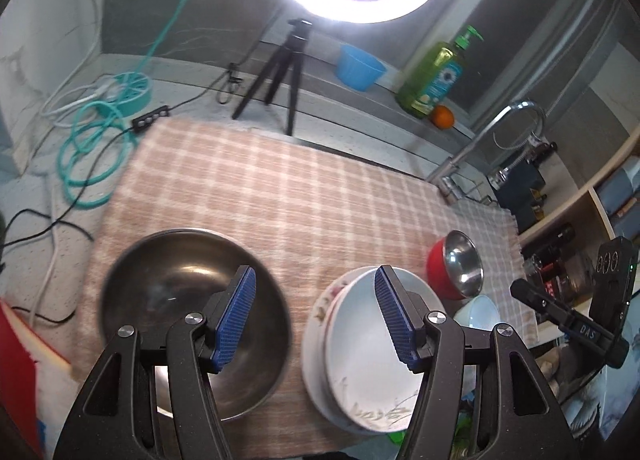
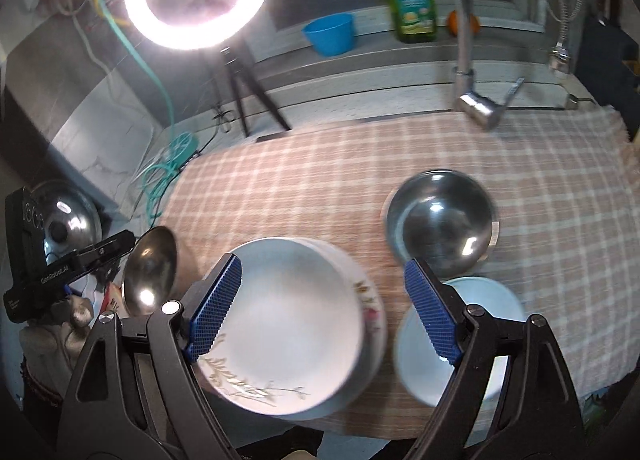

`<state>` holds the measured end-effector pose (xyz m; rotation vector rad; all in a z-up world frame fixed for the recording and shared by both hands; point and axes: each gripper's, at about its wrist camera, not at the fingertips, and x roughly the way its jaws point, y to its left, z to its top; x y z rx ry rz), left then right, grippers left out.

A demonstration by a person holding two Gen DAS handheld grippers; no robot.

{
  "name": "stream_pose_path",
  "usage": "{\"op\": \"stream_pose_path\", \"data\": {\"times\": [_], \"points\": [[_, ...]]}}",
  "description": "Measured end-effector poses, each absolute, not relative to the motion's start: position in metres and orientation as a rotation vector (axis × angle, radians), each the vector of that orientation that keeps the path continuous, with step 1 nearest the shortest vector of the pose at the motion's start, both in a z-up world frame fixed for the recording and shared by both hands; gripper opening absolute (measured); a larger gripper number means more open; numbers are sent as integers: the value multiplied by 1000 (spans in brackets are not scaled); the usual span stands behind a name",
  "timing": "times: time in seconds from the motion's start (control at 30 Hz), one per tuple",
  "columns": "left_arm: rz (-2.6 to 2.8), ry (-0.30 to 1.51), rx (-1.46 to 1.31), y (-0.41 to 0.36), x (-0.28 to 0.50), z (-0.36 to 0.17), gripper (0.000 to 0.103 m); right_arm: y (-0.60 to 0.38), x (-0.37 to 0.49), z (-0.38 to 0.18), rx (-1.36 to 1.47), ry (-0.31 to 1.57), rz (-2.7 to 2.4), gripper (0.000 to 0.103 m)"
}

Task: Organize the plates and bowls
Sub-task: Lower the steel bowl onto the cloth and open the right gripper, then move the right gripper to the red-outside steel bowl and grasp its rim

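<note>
On the checked cloth (image 2: 320, 187), stacked white floral plates (image 2: 288, 324) sit beneath both spread, empty hand-held grippers (image 2: 324, 312).

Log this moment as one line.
left gripper: open, empty | right gripper: open, empty | plates: stacked on cloth | steel bowl, red bowl, white bowl: apart
</note>
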<state>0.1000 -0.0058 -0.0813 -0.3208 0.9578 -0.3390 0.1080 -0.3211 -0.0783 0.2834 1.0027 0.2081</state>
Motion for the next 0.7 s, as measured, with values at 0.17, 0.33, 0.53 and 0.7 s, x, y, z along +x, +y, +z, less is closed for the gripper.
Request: {"op": "stream_pose_path", "data": {"times": [0.17, 0.33, 0.53, 0.7], "points": [[-408, 976, -294, -44, 110, -84, 62, -361, 112, -81, 305, 997, 133, 86], [-460, 1000, -277, -80, 121, -89, 62, -395, 119, -91, 327, 1006, 85, 86], [-525, 1037, -267, -123, 130, -100, 62, -430, 127, -115, 406, 1051, 59, 86], [-573, 1080, -264, -156, 138, -113, 61, -449, 138, -138, 486, 1099, 71, 85]]}}
